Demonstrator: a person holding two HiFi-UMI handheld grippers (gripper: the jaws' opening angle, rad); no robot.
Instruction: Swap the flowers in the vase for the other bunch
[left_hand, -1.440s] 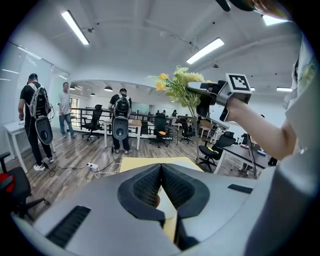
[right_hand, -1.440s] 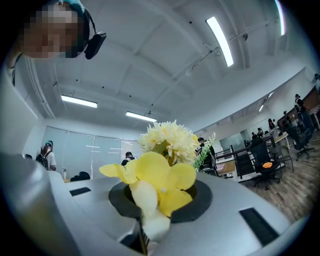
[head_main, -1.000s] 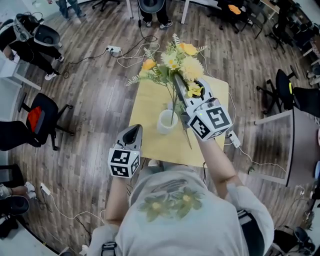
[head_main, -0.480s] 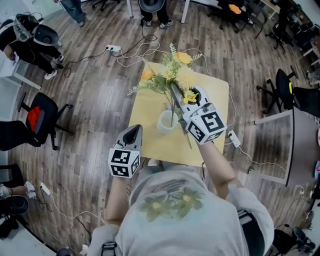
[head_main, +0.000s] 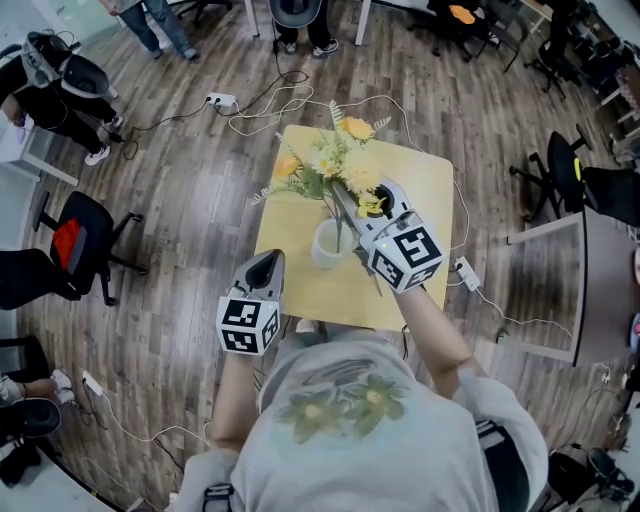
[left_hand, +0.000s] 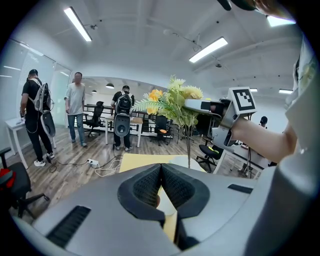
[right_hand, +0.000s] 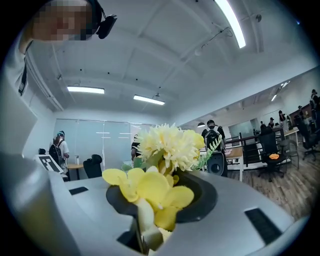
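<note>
The yellow bunch (head_main: 340, 160) sits lower now, stems in the vase (head_main: 322, 255) — right gripper (head_main: 343, 203) jaws have just been opening, slack around them — left gripper (head_main: 267, 258) pressed together, empty. Swap's nearly done.

The person wears a pale grey short-sleeved T-shirt (head_main: 420, 440) with a faded green-and-yellow flower print (head_main: 345, 405), lower centre of the head view. The smooth grey plastic left gripper (head_main: 266, 262) and right gripper (head_main: 340, 200) have black ribbed pads (left_hand: 145, 187). Each carries a white cube (head_main: 247, 325) with black square markers.
</note>
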